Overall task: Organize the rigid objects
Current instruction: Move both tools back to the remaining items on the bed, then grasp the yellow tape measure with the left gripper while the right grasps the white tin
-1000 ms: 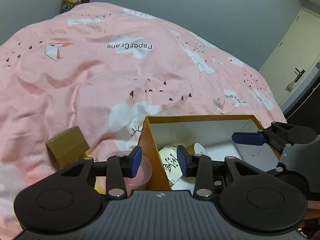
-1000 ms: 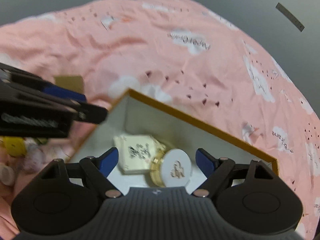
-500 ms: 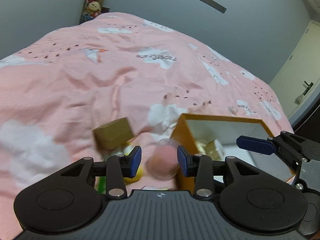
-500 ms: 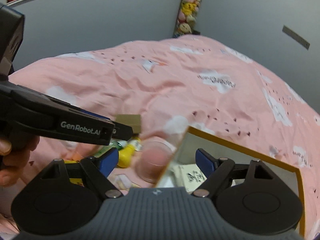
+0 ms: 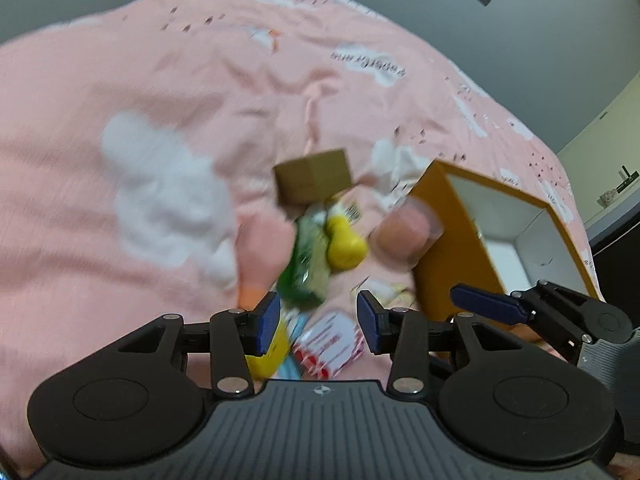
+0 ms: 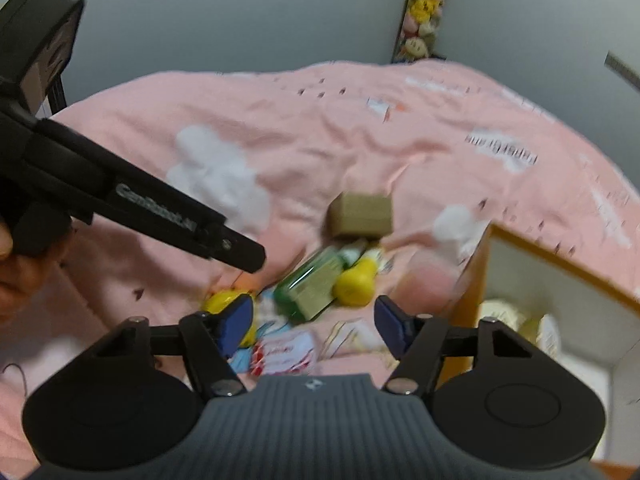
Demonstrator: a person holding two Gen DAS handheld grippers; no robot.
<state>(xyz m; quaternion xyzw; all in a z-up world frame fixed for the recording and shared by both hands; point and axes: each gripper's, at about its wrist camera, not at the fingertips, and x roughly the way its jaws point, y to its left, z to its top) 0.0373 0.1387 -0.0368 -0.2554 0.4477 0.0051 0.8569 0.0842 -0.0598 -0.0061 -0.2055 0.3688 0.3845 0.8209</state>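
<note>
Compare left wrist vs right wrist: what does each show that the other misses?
Left wrist only: the door at far right. Right wrist only: the plush toys hanging in the corner and items inside the orange box. Both: the brown box, green bottle, yellow bottle, pink bedspread, and both hand-held grippers, nothing between their jaws.

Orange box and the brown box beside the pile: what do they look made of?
Orange box: likely rigid cardboard, matte orange outside, white inside; straight thin walls, crisp corners. Brown box: probably cardboard too, dull gold-brown, flat faces, sharp edges. Blur leaves its finish uncertain.
</note>
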